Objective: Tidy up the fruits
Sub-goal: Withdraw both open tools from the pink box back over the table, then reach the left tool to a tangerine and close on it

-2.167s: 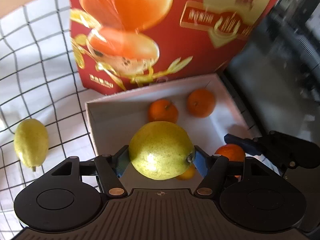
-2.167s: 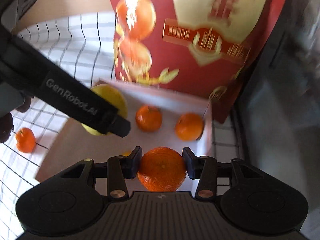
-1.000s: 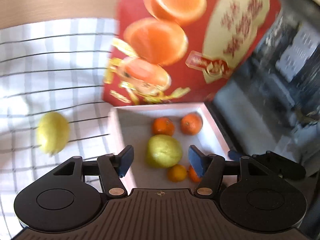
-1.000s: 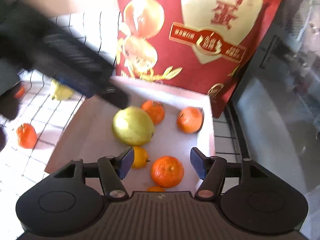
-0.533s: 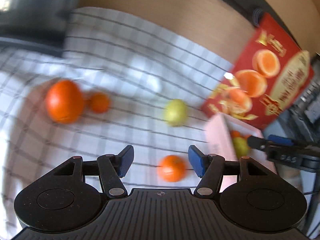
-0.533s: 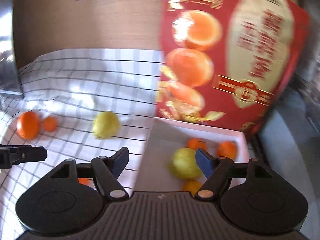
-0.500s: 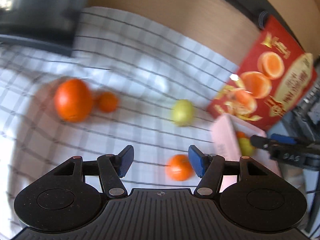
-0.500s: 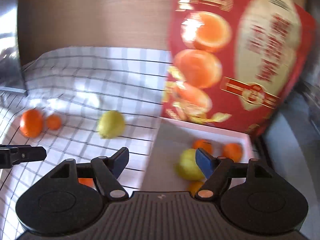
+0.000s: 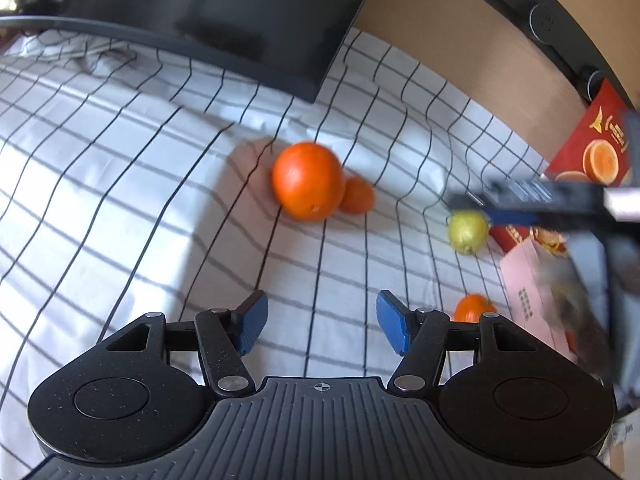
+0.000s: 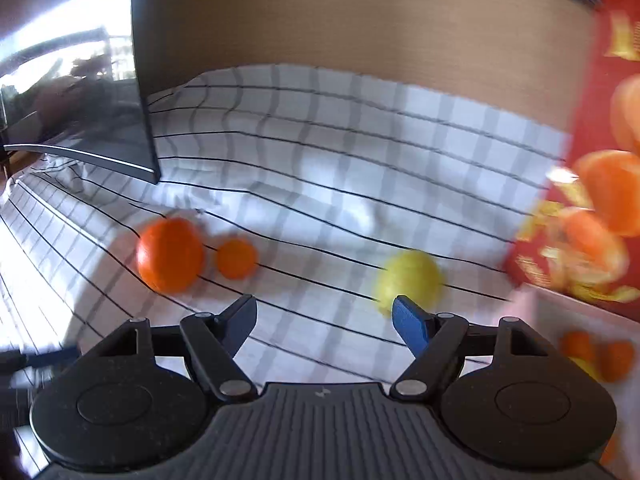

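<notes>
My left gripper [image 9: 318,324] is open and empty above the checked cloth. Ahead of it lie a large orange [image 9: 307,186] and a small mandarin [image 9: 357,197] touching it. A yellow-green pear [image 9: 467,232] lies to the right, and another mandarin [image 9: 474,308] lies near the pale box [image 9: 532,300]. My right gripper [image 10: 324,320] is open and empty; it shows blurred in the left wrist view [image 9: 520,200]. In the right wrist view the large orange [image 10: 170,254], the mandarin [image 10: 236,259] and the pear [image 10: 408,278] lie ahead, and the box [image 10: 580,312] holds several fruits at the right.
A dark monitor [image 9: 224,12] stands at the back left on the cloth [image 9: 120,200]. A red printed carton [image 10: 600,184] stands upright behind the box. A wooden wall [image 10: 360,20] closes the back.
Both grippers let go of their fruit in the box, opened, and swung left away from it toward the loose fruits on the cloth.
</notes>
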{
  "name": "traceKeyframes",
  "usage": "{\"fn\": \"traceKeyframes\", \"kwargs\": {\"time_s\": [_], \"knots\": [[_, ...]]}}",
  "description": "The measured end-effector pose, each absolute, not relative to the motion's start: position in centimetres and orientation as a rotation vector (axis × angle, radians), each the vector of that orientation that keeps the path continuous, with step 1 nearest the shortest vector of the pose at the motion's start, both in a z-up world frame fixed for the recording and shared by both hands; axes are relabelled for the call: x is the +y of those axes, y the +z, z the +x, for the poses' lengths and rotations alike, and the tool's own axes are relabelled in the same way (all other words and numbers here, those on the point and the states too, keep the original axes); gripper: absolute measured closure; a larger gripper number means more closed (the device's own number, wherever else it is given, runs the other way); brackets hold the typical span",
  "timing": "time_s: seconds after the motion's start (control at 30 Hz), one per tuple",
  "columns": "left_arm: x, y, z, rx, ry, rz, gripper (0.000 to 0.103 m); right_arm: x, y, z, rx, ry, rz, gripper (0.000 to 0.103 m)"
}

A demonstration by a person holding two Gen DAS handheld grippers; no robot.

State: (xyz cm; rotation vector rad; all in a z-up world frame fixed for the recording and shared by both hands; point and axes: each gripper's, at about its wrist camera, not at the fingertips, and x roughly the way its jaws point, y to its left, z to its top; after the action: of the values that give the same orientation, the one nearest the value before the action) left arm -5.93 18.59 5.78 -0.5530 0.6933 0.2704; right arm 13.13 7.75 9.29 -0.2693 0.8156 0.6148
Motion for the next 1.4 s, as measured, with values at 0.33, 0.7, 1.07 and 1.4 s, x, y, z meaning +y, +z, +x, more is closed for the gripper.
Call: {"fn": "traceKeyframes", "kwargs": {"time_s": [0.33,0.7,1.07,1.4], "knots": [[21.0,5.4,-9.5,0.676,0.301,-0.572,0.038,17.3,4.6,14.5,0.724,0.847,-0.621,0.050],[21.8,4.0,-8.5,0.706,0.286,-0.589,0.038,17.5,3.1,17.1,0.852,0.856,-0.450,0.064],[20.3,4.9,-7.8,0.715,0.258,-0.547,0.038,9.0,5.6,9.6,0.884,0.777,-0.365,0.090],[16.2,5.6,-6.6,0.660,0.160,-0.548,0.038,0.9,4.8,2.2,0.908,0.690,-0.334,0.090]]}}
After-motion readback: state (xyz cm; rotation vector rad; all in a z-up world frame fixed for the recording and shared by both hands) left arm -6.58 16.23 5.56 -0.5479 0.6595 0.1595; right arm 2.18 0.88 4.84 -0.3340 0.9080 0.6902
